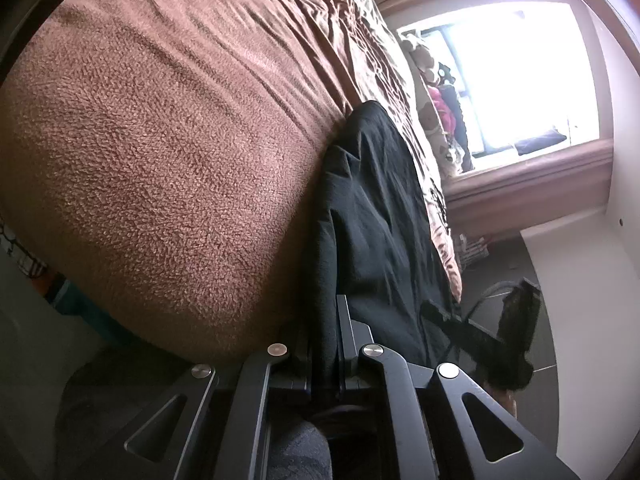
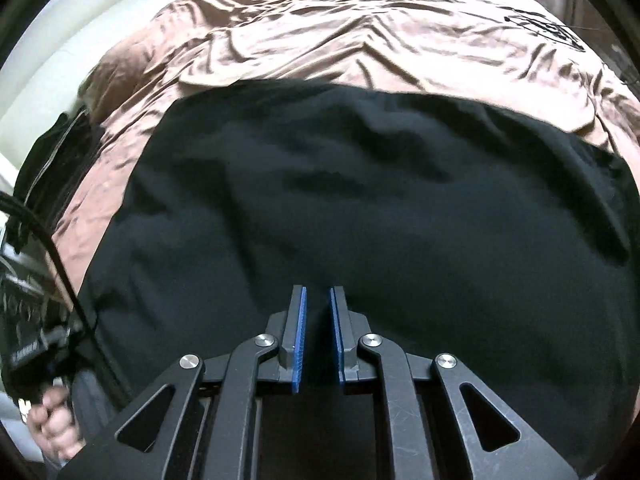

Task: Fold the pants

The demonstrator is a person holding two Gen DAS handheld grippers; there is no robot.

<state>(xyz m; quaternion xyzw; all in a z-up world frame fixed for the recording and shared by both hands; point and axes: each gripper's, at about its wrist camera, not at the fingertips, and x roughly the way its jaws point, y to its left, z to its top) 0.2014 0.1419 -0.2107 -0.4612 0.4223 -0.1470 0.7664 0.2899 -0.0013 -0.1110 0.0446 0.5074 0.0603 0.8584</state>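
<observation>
The black pants lie spread on a brown bed cover. My right gripper hovers just over their near edge, its blue pads a small gap apart with nothing between them. In the left wrist view the pants hang along the bed's edge. My left gripper is shut on a fold of the pants. The right gripper's body shows at the lower right of that view.
A fuzzy brown blanket covers the bed on the left. A bright window with a brown sill and pillows lie beyond. White walls and dark floor are on the right.
</observation>
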